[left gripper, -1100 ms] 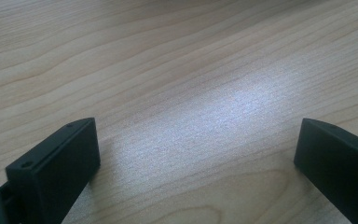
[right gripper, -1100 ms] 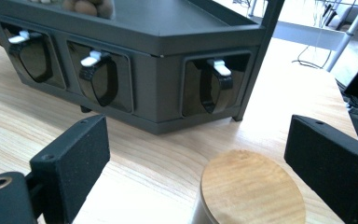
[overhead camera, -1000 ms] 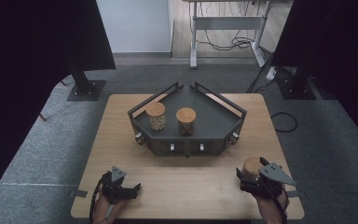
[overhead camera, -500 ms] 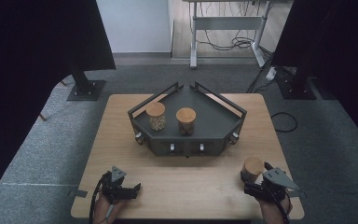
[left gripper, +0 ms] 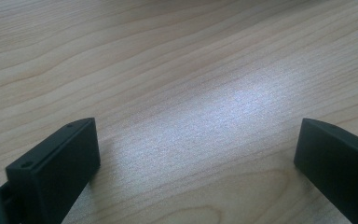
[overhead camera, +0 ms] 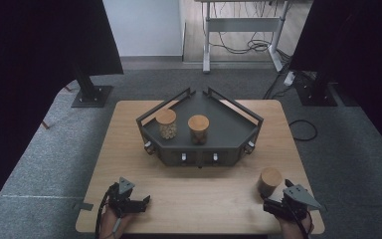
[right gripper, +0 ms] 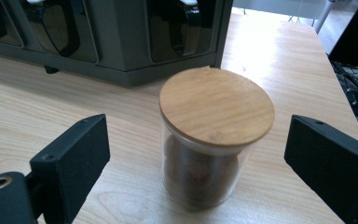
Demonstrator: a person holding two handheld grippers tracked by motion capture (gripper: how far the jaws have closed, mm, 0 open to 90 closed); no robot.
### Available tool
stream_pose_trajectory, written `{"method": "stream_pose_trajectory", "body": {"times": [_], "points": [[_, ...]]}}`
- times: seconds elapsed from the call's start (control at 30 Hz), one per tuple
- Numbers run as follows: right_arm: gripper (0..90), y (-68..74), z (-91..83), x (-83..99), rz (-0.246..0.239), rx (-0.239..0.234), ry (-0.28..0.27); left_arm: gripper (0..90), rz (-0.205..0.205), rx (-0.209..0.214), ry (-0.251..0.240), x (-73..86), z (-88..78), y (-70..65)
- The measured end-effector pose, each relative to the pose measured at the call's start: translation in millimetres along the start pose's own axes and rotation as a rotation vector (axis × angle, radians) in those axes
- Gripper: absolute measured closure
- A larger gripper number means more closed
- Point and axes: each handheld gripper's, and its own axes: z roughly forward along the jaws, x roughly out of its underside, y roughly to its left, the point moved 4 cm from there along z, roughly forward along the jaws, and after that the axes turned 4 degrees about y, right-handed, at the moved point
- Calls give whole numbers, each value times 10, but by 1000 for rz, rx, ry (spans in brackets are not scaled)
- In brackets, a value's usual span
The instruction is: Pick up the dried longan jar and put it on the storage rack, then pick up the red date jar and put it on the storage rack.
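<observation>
A glass jar [overhead camera: 270,181] with a round wooden lid and brown contents stands upright on the wooden table at the front right. In the right gripper view this jar [right gripper: 216,135] sits between the two black jaws with a gap on each side. My right gripper [overhead camera: 274,197] [right gripper: 199,137] is open just behind the jar, near the table's front edge. At the front left my left gripper [overhead camera: 146,201] [left gripper: 196,140] rests low over bare wood, open with nothing between its jaws.
A dark grey angular rack [overhead camera: 199,158] stands mid-table and carries two more wooden-lidded jars, one pale-filled [overhead camera: 166,123] and one darker [overhead camera: 198,128]. In the right gripper view the rack's front wall [right gripper: 121,56] is close behind the jar. Table edge runs right of the jar.
My right gripper has sunk and drawn slightly toward the table's front edge. The jar has stayed in place and the left gripper has not moved.
</observation>
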Motion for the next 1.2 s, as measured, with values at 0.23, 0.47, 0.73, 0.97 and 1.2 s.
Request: {"method": "stream_pose_trajectory", "body": {"times": [0.23, 0.47, 0.73, 0.97, 1.2], "points": [[59, -22, 3, 61, 14, 5, 14, 0, 0, 0, 0, 0, 0, 0], [59, -43, 21, 135, 34, 10, 36, 0, -1, -1, 0, 1, -1, -2], [57, -49, 25, 147, 42, 15, 37, 0, -1, -1, 0, 2, -2, -3], [56, -42, 48, 124, 38, 18, 34, 0, -1, -1, 0, 2, -2, -3], [56, -30, 88, 100, 35, 23, 31, 0, -1, -1, 0, 2, -2, -3]]}}
